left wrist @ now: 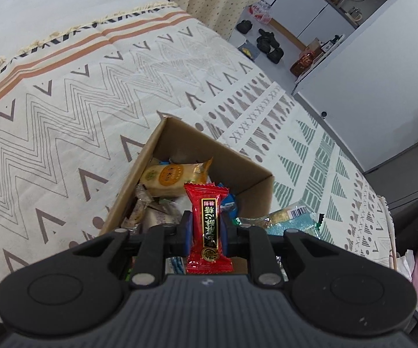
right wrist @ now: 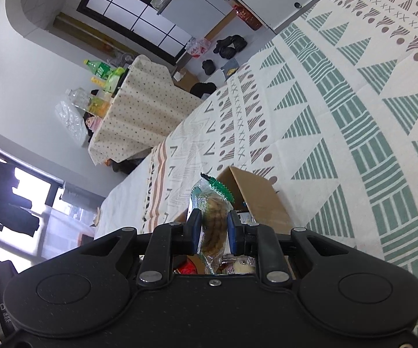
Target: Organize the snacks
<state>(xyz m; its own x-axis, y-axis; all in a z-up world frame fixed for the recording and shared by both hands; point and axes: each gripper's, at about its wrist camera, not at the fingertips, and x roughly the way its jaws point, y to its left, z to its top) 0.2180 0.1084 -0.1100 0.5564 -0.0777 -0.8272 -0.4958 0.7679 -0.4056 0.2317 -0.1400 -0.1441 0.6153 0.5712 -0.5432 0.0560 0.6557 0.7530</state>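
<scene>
My left gripper point(left wrist: 206, 227) is shut on a red snack packet point(left wrist: 207, 220) with a black label, held upright over an open cardboard box point(left wrist: 255, 179). Inside the box lie several wrapped snacks, among them a yellow packet point(left wrist: 171, 175). At the box's right edge a clear green-ended cookie packet point(left wrist: 284, 217) shows. In the right wrist view my right gripper point(right wrist: 213, 229) is shut on that clear packet of brown cookies point(right wrist: 213, 217), its green crimped end point(right wrist: 220, 187) pointing away. The cardboard box point(right wrist: 255, 200) sits just beyond and below it.
The box rests on a patterned cloth point(left wrist: 78, 101) covering a wide surface. Beyond lie a floor with dark shoes point(left wrist: 266, 42), white cabinets point(left wrist: 310, 8) and a small table with a dotted cloth point(right wrist: 142, 104) bearing bottles point(right wrist: 100, 71).
</scene>
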